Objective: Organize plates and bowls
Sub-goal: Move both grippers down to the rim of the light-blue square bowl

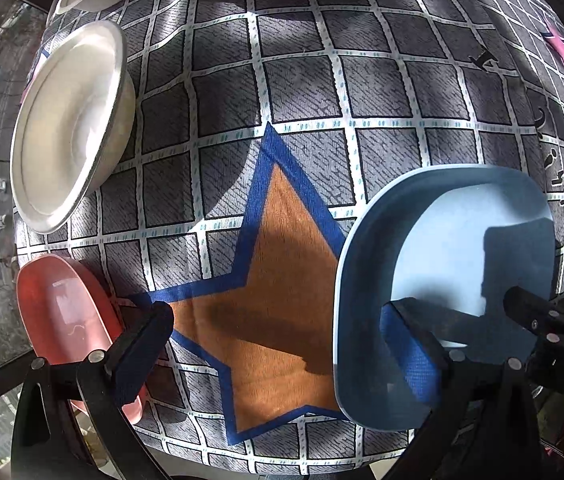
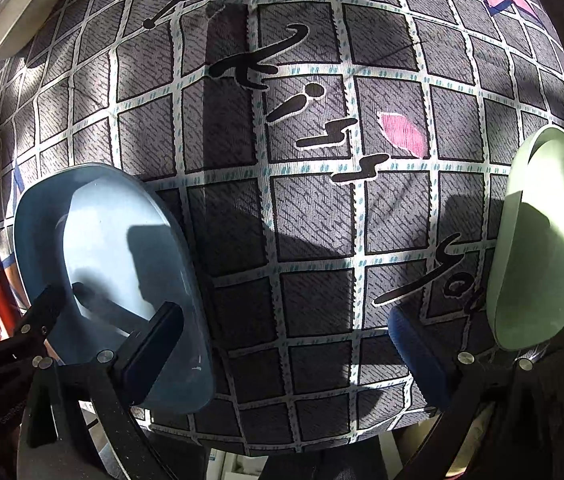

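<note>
We see a grey tablecloth (image 1: 321,80) gridded in white, with an orange star (image 1: 278,280) edged blue and black lettering (image 2: 305,120) beside pink patches. On it sit a pale blue plate (image 1: 441,260), a red plate (image 1: 62,312), a mint-green plate (image 2: 545,240) and white bowls (image 1: 66,128).

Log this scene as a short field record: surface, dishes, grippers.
surface: checked tablecloth with orange star
blue plate: between both grippers
red plate: by left edge
green plate: far right
white bowls: far left, more behind
left gripper: open, holds nothing
right gripper: open, holds nothing
</note>
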